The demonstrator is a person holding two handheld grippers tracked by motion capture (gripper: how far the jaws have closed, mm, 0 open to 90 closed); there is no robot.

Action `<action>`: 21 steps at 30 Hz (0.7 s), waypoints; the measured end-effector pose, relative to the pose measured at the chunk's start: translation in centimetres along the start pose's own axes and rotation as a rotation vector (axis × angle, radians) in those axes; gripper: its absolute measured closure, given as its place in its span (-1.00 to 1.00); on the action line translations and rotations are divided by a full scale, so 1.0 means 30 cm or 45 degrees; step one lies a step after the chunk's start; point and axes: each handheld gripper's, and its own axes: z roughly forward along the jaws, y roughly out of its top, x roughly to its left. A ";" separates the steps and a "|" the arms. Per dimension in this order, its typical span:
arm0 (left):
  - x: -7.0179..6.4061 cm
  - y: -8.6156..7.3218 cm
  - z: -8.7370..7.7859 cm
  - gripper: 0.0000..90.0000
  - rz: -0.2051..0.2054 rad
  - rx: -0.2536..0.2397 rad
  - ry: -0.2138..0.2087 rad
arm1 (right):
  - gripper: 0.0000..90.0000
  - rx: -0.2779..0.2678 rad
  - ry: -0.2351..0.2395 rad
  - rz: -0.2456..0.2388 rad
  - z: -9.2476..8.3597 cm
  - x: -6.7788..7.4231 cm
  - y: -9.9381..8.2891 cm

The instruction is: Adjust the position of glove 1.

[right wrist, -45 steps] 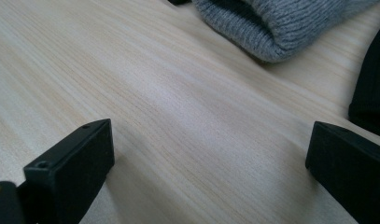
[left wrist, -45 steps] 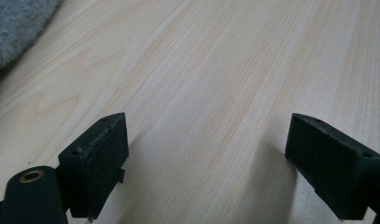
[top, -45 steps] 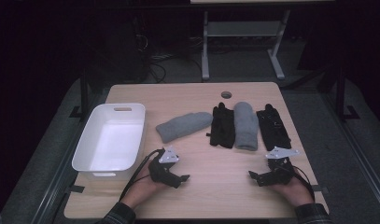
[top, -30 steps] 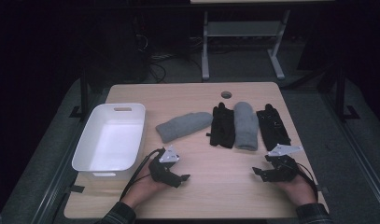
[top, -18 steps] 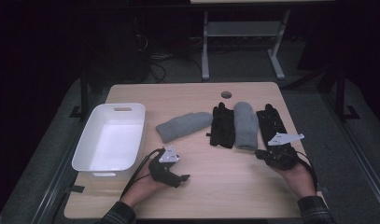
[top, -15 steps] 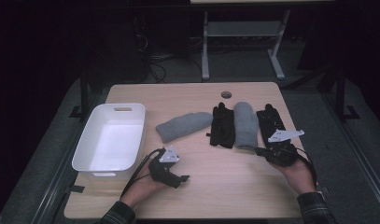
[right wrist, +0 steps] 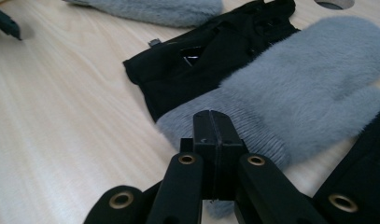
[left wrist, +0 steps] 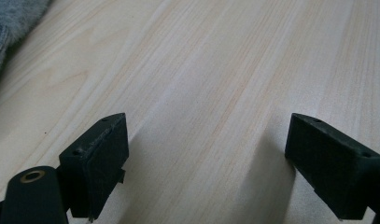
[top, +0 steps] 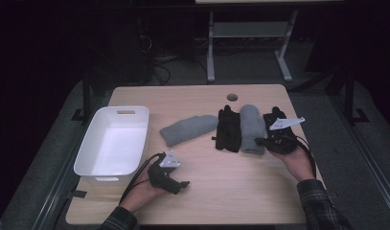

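Right gripper [right wrist: 211,154] nearer grey mitten [right wrist: 309,93] cuff edge.

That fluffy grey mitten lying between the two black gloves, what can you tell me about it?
The grey mitten looks like soft, furry fleece with a ribbed cuff. It lies flat on the wooden table, cuff toward the person, rounded tip pointing away. Its left edge lies against a black glove; another black glove lies at its right. The right claw is shut, with its tip at the cuff; whether it pinches the fabric is unclear.
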 end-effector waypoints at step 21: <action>-0.005 -0.020 0.004 -0.72 0.000 -0.077 -0.013 | 1.00 0.120 -0.005 -0.004 0.099 -0.050 -0.009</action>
